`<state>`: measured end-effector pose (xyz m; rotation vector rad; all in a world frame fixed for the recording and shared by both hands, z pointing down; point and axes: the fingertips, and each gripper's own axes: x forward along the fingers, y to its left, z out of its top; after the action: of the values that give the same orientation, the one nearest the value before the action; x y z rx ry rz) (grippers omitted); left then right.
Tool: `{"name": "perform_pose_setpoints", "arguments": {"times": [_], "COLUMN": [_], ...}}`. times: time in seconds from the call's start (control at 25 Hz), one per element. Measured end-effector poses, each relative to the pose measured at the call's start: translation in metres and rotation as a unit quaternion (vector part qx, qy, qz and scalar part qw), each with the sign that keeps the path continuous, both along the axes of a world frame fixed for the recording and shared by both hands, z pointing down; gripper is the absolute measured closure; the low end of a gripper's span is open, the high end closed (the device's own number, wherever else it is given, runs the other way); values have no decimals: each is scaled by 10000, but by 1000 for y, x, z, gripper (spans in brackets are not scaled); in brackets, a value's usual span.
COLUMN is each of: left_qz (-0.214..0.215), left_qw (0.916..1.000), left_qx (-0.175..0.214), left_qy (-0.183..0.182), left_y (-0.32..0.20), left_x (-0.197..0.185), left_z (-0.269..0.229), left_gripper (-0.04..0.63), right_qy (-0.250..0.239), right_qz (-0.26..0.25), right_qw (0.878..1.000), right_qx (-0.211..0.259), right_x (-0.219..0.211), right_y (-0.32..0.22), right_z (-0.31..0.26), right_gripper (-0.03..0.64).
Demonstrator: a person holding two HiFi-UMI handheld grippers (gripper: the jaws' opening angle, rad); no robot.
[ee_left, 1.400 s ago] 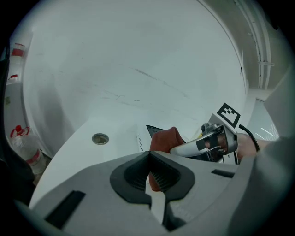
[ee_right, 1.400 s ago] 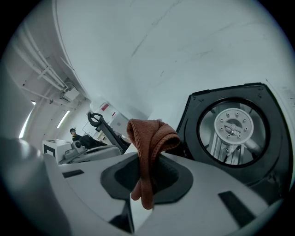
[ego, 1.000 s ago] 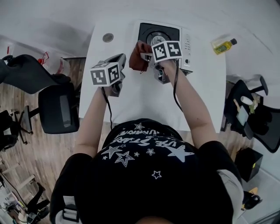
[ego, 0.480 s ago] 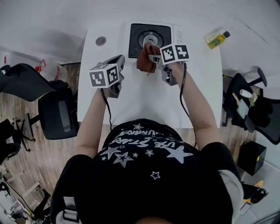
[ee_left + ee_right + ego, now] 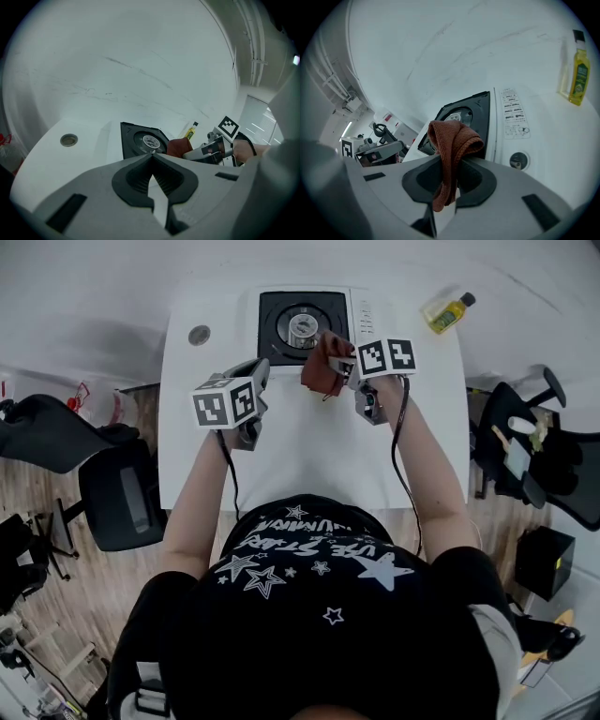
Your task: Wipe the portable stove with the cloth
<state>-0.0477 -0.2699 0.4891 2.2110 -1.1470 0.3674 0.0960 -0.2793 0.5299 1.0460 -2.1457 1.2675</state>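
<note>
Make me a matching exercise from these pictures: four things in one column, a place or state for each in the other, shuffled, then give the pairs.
Column one
1. cloth
2. bottle
3. left claw
4. portable stove

Column two
A. shut, with nothing in it
B. black-topped, at the far edge of the table
C. clamped in the right claw
D. yellow, near the table's far right corner

Pairs: 1-C, 2-D, 3-A, 4-B

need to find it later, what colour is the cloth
Rust brown cloth, clearest in the right gripper view.
</note>
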Motion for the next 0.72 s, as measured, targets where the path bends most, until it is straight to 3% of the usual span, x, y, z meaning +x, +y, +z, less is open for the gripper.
{"name": "perform_pose_setpoints", "arguments": {"times": [0.28,0.72], "left_qz": [294,667], "left_qw": [9996,9977], "left_qx": [27,72], "left_qy": [28,67], "left_y": [3,4], "left_x": [48,65], "left_z": [1,-6], "left_gripper": [588,588], "right_qy": [70,230], "right_qz": [385,800], "right_qw": [9992,9965], "right_qx": [49,7], "right_x": [59,94], "right_y": [11,21], "right_z": [0,-1], "right_gripper": [558,558]}}
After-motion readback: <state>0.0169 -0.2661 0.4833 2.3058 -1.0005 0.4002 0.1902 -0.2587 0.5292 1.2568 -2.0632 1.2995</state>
